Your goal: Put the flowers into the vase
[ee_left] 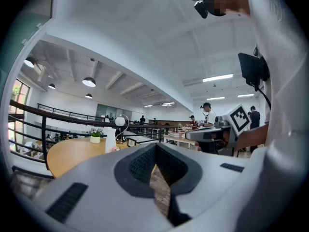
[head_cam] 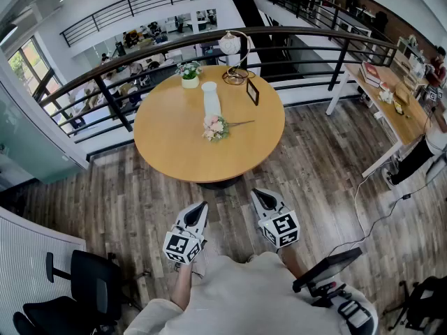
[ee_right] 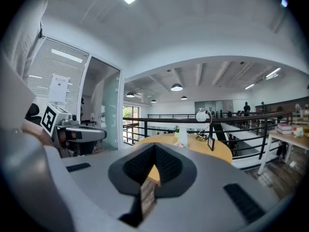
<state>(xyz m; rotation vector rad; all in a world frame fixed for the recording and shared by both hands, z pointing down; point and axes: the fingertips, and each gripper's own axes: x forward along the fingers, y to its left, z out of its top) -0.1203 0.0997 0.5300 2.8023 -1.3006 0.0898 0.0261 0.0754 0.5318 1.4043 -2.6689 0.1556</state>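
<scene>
A white vase (head_cam: 211,98) stands upright near the middle of the round wooden table (head_cam: 174,145). A small bunch of pink and white flowers (head_cam: 215,127) lies flat on the table just in front of it, stem pointing right. My left gripper (head_cam: 202,206) and right gripper (head_cam: 256,194) are held side by side close to my body, over the floor and short of the table's near edge. Both are shut and hold nothing. The left gripper view shows its jaws (ee_left: 155,158) together, the vase (ee_left: 110,140) far off. The right gripper (ee_right: 153,153) faces the vase (ee_right: 182,137).
On the table's far side stand a small potted plant (head_cam: 189,75), a globe lamp (head_cam: 234,47) and a dark picture frame (head_cam: 252,91). A black railing (head_cam: 105,93) runs behind the table. A black office chair (head_cam: 84,285) is at lower left, a white desk (head_cam: 391,110) at right.
</scene>
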